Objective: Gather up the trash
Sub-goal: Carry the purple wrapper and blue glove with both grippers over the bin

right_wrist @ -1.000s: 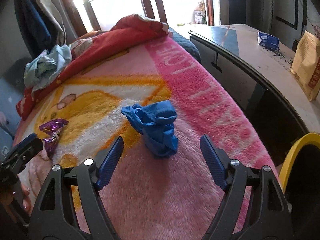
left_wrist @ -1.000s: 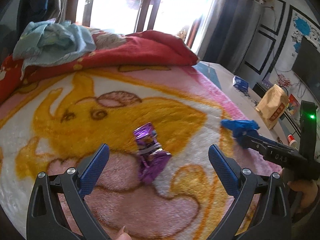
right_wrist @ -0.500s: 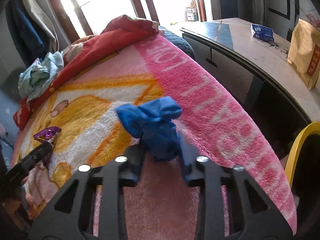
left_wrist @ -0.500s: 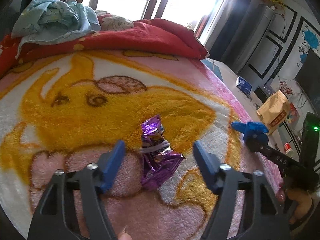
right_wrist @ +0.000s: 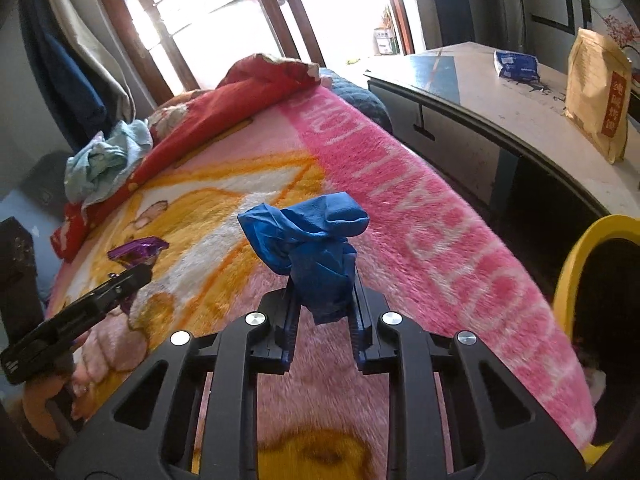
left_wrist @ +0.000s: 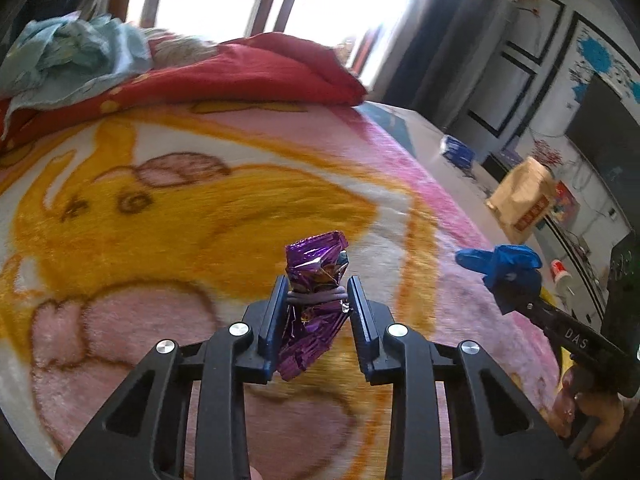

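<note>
A crumpled purple foil wrapper (left_wrist: 316, 256) with a band round its middle stands between the blue pads of my left gripper (left_wrist: 316, 284), whose jaws are closing and press on both its sides. It sits just above the pink and yellow blanket (left_wrist: 160, 220). A crumpled blue glove (right_wrist: 312, 240) is pinched by my right gripper (right_wrist: 322, 292), whose jaws are still closing a little. In the left wrist view the blue glove (left_wrist: 508, 268) shows at the right. In the right wrist view the left gripper (right_wrist: 132, 276) and the purple wrapper (right_wrist: 138, 248) show at the left.
A yellow bin (right_wrist: 576, 264) stands off the bed's right edge. Beyond it a long desk (right_wrist: 480, 92) carries a brown paper bag (right_wrist: 596, 96) and a blue packet (right_wrist: 516, 64). A red quilt (left_wrist: 260, 72) and a light blue cloth (left_wrist: 76, 56) lie at the bed's far end.
Both grippers went from wide open to closed, the left on the purple wrapper and the right on the blue glove. Each item now stands up between the pads.
</note>
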